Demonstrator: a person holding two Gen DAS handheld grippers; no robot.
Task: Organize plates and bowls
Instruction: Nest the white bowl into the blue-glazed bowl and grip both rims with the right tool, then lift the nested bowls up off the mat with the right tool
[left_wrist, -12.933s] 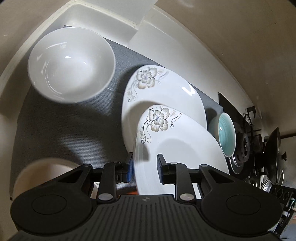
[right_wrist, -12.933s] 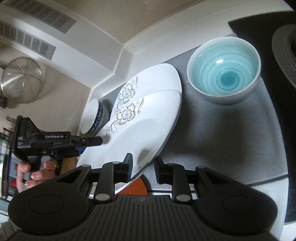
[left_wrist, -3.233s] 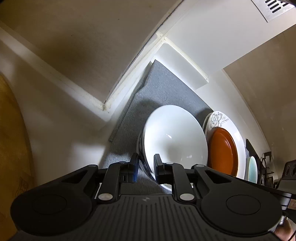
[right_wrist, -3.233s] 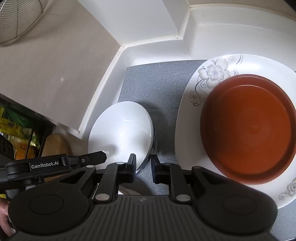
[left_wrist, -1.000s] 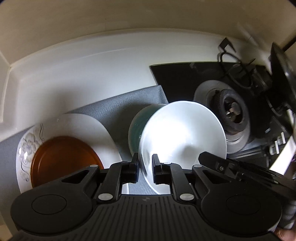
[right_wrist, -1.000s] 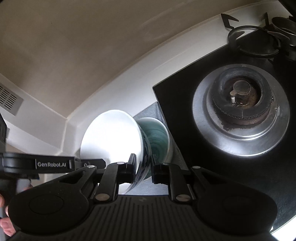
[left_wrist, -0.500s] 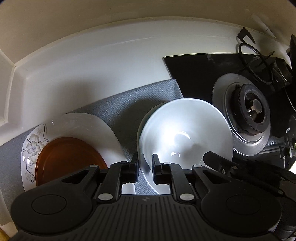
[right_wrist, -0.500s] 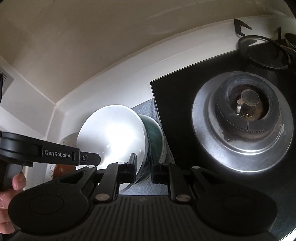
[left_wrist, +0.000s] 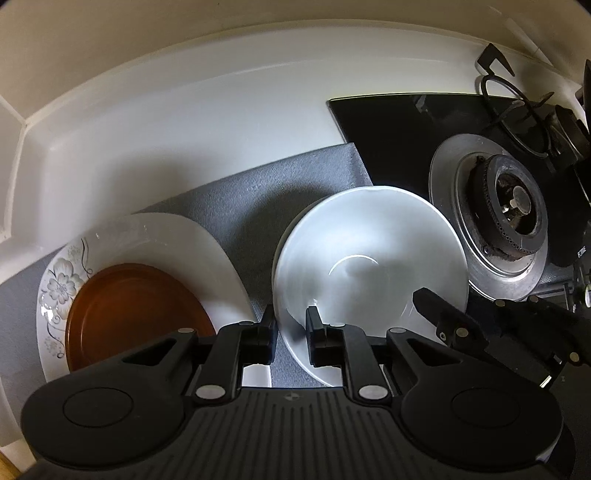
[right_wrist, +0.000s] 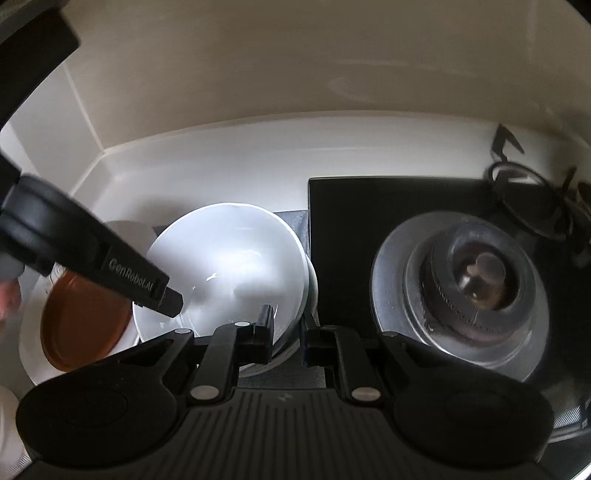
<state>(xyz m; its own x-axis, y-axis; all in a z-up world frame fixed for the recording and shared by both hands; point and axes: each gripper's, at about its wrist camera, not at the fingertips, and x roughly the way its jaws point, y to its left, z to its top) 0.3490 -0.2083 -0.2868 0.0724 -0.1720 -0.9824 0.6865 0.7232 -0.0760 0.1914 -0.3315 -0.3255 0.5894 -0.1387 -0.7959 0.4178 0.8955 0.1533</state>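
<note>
The white bowl (left_wrist: 369, 266) sat on the grey mat (left_wrist: 266, 192) between the flowered plate (left_wrist: 177, 240), which carried a brown dish (left_wrist: 129, 310), and the stove burner (left_wrist: 513, 206). The left gripper (left_wrist: 291, 334) had its jaws pinching the bowl's near rim. The right gripper (right_wrist: 286, 336) straddled the opposite rim, jaws slightly apart; whether they gripped it could not be told.

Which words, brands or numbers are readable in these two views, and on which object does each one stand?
"GenRobot.AI": white letters on the side of the left gripper, seen in the right wrist view.
Small white mark on the black stove front, left wrist view: too small and blurred to read.
Nothing else carries text.
</note>
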